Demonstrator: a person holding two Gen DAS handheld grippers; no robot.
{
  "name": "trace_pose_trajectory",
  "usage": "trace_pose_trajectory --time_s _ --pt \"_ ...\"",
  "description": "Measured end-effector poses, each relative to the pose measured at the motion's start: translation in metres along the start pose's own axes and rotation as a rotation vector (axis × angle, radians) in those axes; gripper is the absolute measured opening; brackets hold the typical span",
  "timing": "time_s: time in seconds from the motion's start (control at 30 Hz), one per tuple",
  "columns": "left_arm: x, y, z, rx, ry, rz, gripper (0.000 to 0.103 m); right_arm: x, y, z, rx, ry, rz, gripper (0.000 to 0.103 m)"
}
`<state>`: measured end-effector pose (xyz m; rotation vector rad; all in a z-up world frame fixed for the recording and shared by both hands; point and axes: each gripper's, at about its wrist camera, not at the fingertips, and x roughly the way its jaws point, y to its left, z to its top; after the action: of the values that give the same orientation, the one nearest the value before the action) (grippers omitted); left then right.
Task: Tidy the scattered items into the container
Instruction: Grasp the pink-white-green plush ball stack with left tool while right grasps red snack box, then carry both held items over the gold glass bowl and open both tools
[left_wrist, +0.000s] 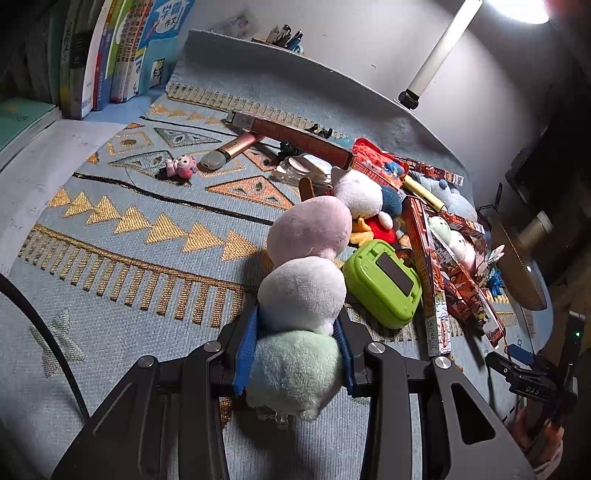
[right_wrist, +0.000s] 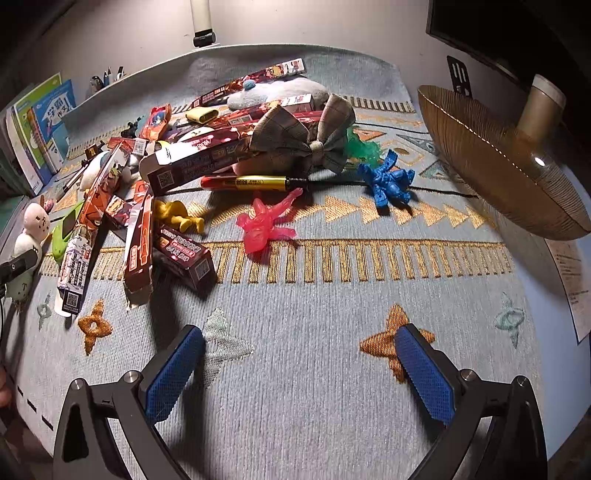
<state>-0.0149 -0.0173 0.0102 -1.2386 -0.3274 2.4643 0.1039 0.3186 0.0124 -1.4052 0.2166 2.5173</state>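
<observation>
Patterned rug (left_wrist: 122, 236), pastel three-ball plush (left_wrist: 303, 295)

The lower rear of the plush toy (left_wrist: 301, 306) sits between the jaws of the left gripper (left_wrist: 293, 354), and its underside is hidden by its own 3 lobes. Beyond the jaws to the right, the pile of boxes (left_wrist: 432, 266) covers most of several smaller toys; their shapes cannot be told. The gold bowl (right_wrist: 509, 162), ahead and right of the right gripper (right_wrist: 299, 363), is cut by the picture's edge, and its inside is not visible. Print on the boxes is too small to read. Both gripper bodies run off the bottom edge.
</observation>
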Motion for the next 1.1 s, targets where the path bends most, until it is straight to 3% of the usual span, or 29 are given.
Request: trace_pose_trajectory --time_s 0.03,0.07,0.1,0.3,0.4,0.47,0.53,0.67,0.83,1.1 --pt "-0.001 -0.001 -0.001 0.006 -0.006 0.007 0.034 -0.006 -0.002 -0.001 0.020 -0.009 0.004 0.075" --pt "0.000 -0.004 -0.003 0.010 -0.006 0.019 0.034 -0.011 -0.002 -0.001 0.028 -0.015 0.028 0.060" --pt "0.001 -0.006 -0.003 0.019 -0.007 0.028 0.034 -0.016 -0.002 0.001 0.032 -0.016 0.063 0.056" --pt "0.001 -0.006 -0.004 0.031 -0.016 0.033 0.034 -0.047 0.033 0.028 -0.041 -0.115 0.200 0.049" --pt "0.001 -0.004 -0.005 0.025 -0.015 0.027 0.034 -0.044 0.062 0.042 -0.116 -0.124 0.189 0.043" --pt "0.001 -0.004 -0.005 0.031 -0.018 0.033 0.034 -0.036 0.071 0.052 -0.131 -0.112 0.220 0.035" --pt "0.001 -0.006 -0.006 0.044 -0.019 0.047 0.034 -0.028 0.077 0.059 -0.134 -0.102 0.249 0.035" --pt "0.002 -0.010 -0.006 0.065 -0.019 0.067 0.034 -0.014 0.083 0.064 -0.156 -0.081 0.226 0.029" --pt "0.003 -0.011 -0.006 0.066 -0.016 0.068 0.034 0.005 0.090 0.067 -0.179 -0.046 0.228 0.029" --pt "0.004 -0.013 -0.007 0.075 -0.016 0.081 0.034 -0.003 0.099 0.061 -0.229 -0.094 0.216 0.016"
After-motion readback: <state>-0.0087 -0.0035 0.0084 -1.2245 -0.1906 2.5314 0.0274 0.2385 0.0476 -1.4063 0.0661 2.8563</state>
